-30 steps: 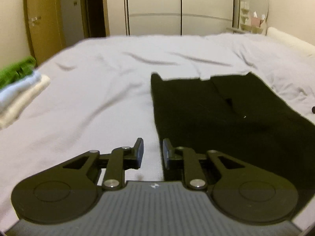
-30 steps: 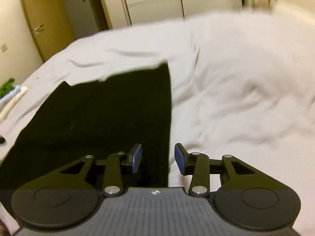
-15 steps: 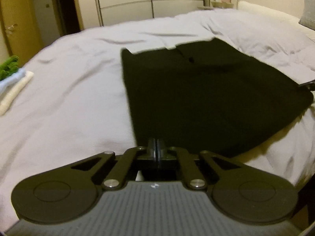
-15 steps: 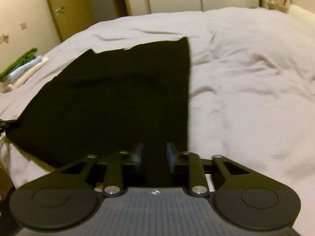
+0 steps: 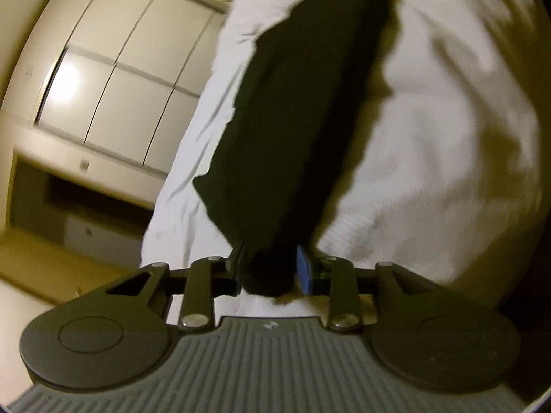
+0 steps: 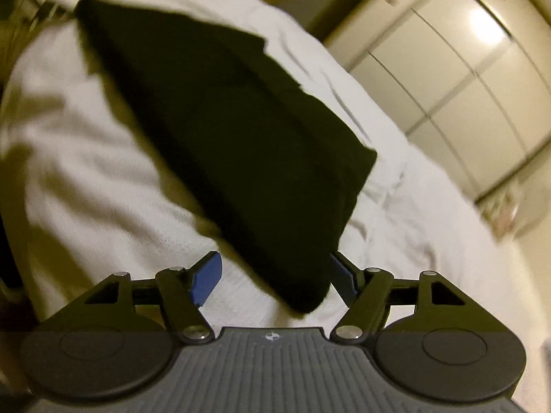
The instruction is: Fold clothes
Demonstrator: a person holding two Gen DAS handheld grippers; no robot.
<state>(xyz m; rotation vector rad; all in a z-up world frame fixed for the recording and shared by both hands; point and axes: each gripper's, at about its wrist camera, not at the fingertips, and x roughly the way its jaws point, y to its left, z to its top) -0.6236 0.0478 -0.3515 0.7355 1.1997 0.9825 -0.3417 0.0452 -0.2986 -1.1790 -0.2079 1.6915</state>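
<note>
A black garment (image 5: 292,130) lies folded on the white bed sheet (image 5: 447,155). In the left wrist view its near corner sits between the fingers of my left gripper (image 5: 270,268), whose jaws stand partly apart around the bunched cloth. In the right wrist view the same garment (image 6: 234,144) reaches down to my right gripper (image 6: 275,275). That gripper's jaws are wide apart, and the cloth's corner rests between them against the right blue pad (image 6: 341,278), clear of the left one.
Both views are tilted and blurred. White wardrobe doors (image 5: 113,69) stand beyond the bed, also in the right wrist view (image 6: 465,62). The floor (image 5: 41,275) shows past the bed's edge at lower left.
Both grippers were shut on the garment's near corners half a second ago. Now both cameras have rolled and swung over, the garment lies folded narrower, and both grippers' jaws have opened.
</note>
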